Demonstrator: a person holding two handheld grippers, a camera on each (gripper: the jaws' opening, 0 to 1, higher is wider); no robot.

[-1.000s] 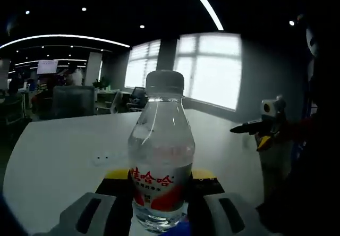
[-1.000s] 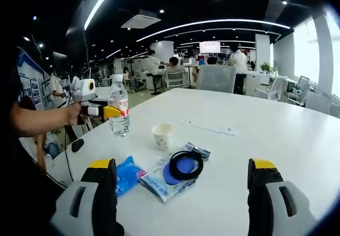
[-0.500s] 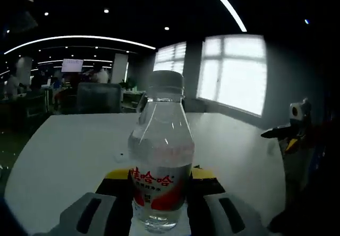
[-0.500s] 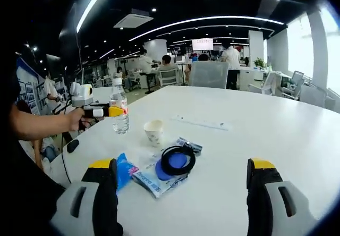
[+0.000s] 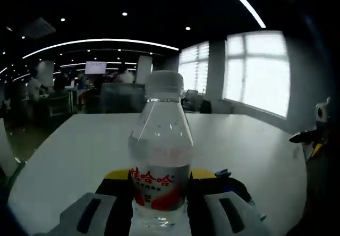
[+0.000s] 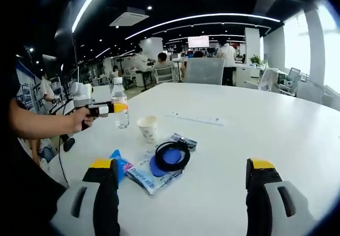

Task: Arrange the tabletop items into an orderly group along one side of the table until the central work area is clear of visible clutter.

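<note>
White desk [image 6: 255, 135] — left tool [image 6: 109, 109] grips a water bottle [image 6: 120, 110] beside a paper cup [image 6: 147, 128]; black cable coil [image 6: 171, 155] on packets [image 6: 146, 173]; right tool [image 6: 178, 193] open.

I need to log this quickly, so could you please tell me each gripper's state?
Left gripper: shut on the water bottle.
Right gripper: open, holding nothing.

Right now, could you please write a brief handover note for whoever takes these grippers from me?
Left gripper: shut on the water bottle, held upright above the table near its edge.
Right gripper: open, holding nothing, facing the clutter.
In the middle: paper cup, black cable coil on a plastic packet, blue wrapper.
Done: bottle picked up. Left: set it down, then move the rest alongside.
</note>
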